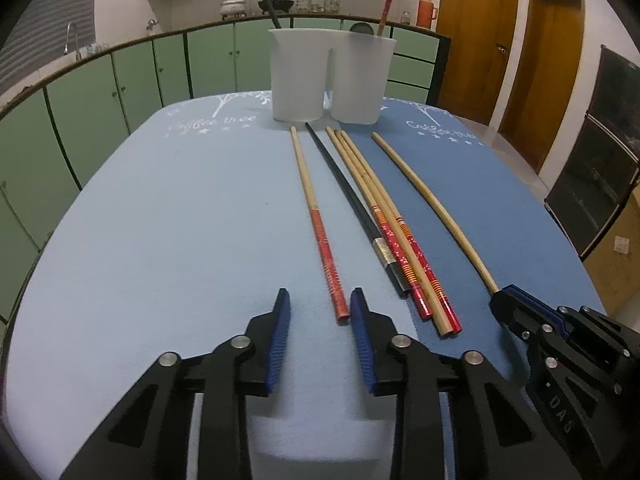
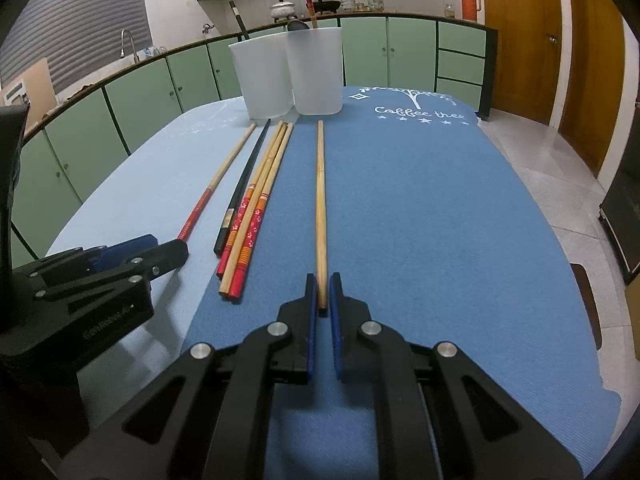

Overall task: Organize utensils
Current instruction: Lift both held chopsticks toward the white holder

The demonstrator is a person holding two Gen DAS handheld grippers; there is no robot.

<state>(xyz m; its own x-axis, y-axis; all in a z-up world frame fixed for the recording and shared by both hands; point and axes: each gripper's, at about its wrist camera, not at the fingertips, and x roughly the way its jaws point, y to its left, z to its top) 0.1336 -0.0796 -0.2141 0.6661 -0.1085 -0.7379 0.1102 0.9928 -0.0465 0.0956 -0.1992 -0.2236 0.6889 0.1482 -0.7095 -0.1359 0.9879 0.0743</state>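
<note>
The right gripper [image 2: 323, 280] pinches the near end of the plain bamboo chopstick [image 2: 320, 200], which lies on the blue worktop [image 2: 440, 220]; the left gripper [image 1: 320, 300] is spread, with the end of the red-handled chopstick [image 1: 320, 232] between its fingers, not touching them; the black chopstick [image 1: 348, 200] and three patterned ones [image 1: 384, 220] lie between; two white cups [image 1: 328, 76] stand behind, holding utensils.

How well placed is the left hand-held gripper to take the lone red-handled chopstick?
Probably yes. The left hand-held gripper is open, and the red-handled chopstick ends between its fingers, lying apart from the black chopstick, with nothing in the way.
</note>
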